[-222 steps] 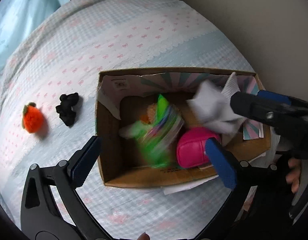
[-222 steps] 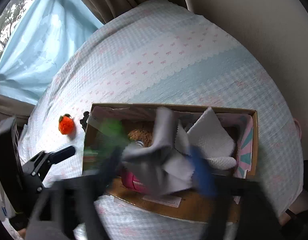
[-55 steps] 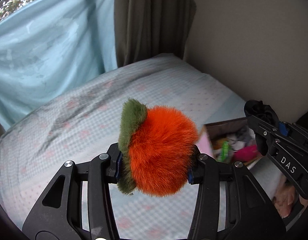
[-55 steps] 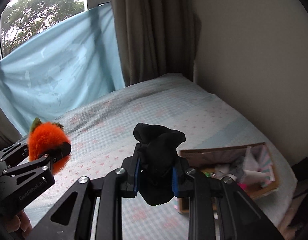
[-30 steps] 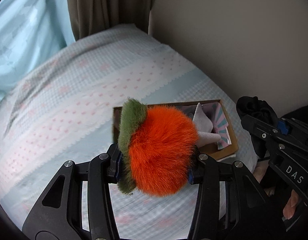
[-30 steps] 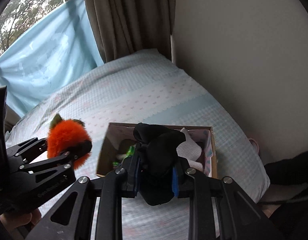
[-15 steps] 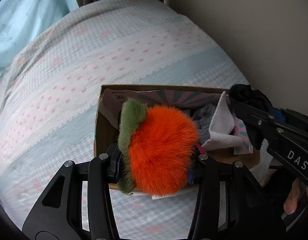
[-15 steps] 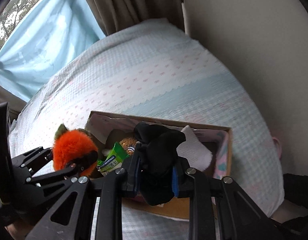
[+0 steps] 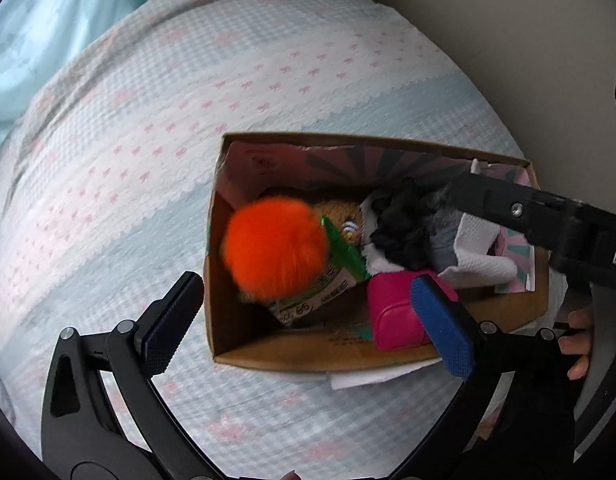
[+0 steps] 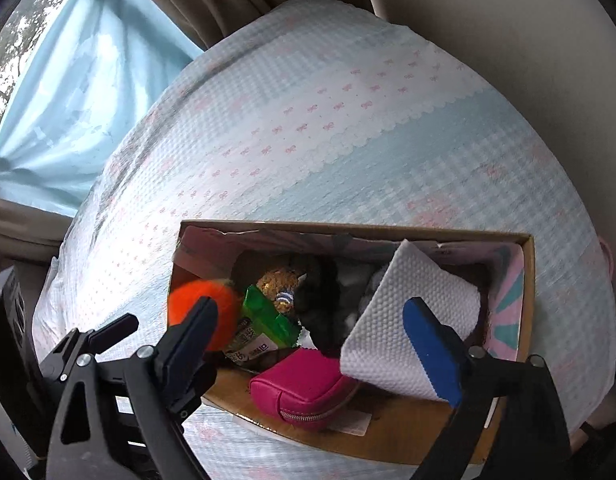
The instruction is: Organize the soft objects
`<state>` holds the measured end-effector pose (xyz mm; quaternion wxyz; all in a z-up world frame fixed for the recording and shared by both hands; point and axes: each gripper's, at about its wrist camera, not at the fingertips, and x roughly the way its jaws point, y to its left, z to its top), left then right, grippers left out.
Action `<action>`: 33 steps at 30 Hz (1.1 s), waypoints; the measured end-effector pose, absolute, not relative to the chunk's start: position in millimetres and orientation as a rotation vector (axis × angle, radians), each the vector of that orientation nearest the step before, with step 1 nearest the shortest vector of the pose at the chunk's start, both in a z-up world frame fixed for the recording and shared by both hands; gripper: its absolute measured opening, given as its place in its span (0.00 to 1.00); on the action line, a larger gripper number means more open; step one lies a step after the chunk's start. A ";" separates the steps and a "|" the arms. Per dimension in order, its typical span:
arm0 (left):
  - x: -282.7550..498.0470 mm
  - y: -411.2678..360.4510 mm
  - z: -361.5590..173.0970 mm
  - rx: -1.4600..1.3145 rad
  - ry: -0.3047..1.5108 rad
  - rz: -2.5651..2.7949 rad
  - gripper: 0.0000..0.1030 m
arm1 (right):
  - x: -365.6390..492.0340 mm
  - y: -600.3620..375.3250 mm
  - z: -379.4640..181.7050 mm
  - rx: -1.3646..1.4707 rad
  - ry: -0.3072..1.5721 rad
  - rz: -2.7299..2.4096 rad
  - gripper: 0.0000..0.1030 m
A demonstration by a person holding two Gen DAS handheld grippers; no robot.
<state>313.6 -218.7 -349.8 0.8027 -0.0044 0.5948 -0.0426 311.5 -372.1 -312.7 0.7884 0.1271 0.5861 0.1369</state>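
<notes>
A cardboard box [image 9: 308, 358] [image 10: 525, 280] sits on the bed. The orange fluffy ball [image 9: 276, 254] [image 10: 224, 300] is in its left end, blurred. The black soft item [image 9: 399, 224] [image 10: 319, 300] lies in the middle of the box. Beside them are a green packet [image 9: 339, 268] [image 10: 264, 328], a pink pouch [image 9: 391, 316] [image 10: 304, 388], a brown plush [image 9: 343, 216] [image 10: 276, 284] and white cloth [image 9: 479, 252] [image 10: 411, 320]. My left gripper [image 9: 308, 324] is open and empty above the box's near side. My right gripper [image 10: 311, 344] is open and empty above the box.
The bed cover [image 9: 148, 128] [image 10: 308, 120] is pale blue and white with pink bows. A beige wall [image 9: 487, 20] [image 10: 507, 20] runs along the right. Curtains [image 10: 68, 80] hang at the back left. A hand [image 9: 575, 340] holds the right gripper.
Both grippers have opened. The orange ball has dropped from the left gripper into the box, and the black item has dropped from the right gripper into the box. Both grippers moved closer to the box.
</notes>
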 end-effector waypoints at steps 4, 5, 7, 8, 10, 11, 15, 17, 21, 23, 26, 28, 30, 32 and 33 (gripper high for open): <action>305.0 -212.3 -345.0 -0.027 1.263 -0.094 1.00 | 308.7 -374.8 -309.9 0.281 1.253 0.287 0.89; 303.1 -211.4 -342.9 -0.027 1.259 -0.097 1.00 | 307.3 -374.6 -307.5 0.280 1.250 0.283 0.89; 299.9 -210.6 -336.4 -0.023 1.248 -0.104 1.00 | 303.7 -373.5 -301.0 0.276 1.238 0.279 0.89; 298.5 -210.6 -332.9 -0.021 1.241 -0.109 1.00 | 301.7 -372.6 -297.1 0.274 1.230 0.278 0.89; 294.4 -210.4 -323.1 -0.016 1.223 -0.119 1.00 | 296.2 -370.7 -287.9 0.268 1.213 0.274 0.89; 292.4 -209.7 -317.7 -0.012 1.213 -0.123 1.00 | 293.4 -369.9 -283.7 0.266 1.204 0.272 0.89; 280.0 -203.5 -291.5 -0.014 1.170 -0.144 1.00 | 276.1 -365.1 -260.3 0.260 1.167 0.261 0.89; 268.9 -197.6 -272.0 -0.016 1.138 -0.157 1.00 | 263.5 -361.0 -242.9 0.243 1.139 0.249 0.89; 248.4 -185.6 -233.5 -0.016 1.079 -0.176 1.00 | 236.1 -354.4 -204.9 0.207 1.080 0.219 0.89; 232.6 -175.4 -204.7 -0.016 1.026 -0.184 1.00 | 220.9 -352.0 -182.7 0.189 1.040 0.199 0.89; 211.5 -160.4 -167.3 -0.018 0.959 -0.194 1.00 | 192.7 -345.9 -141.5 0.151 0.967 0.152 0.89; 199.5 -150.7 -146.0 -0.019 0.918 -0.193 1.00 | 175.5 -340.8 -122.0 0.131 0.932 0.132 0.89; 184.0 -138.8 -121.1 -0.021 0.862 -0.188 1.00 | 151.5 -332.7 -96.6 0.104 0.873 0.099 0.89; 164.6 -125.2 -94.5 -0.024 0.794 -0.184 1.00 | 133.4 -326.2 -80.1 0.097 0.832 0.080 0.89; 158.4 -121.3 -87.7 -0.024 0.774 -0.183 1.00 | 124.2 -323.8 -72.1 0.098 0.813 0.071 0.89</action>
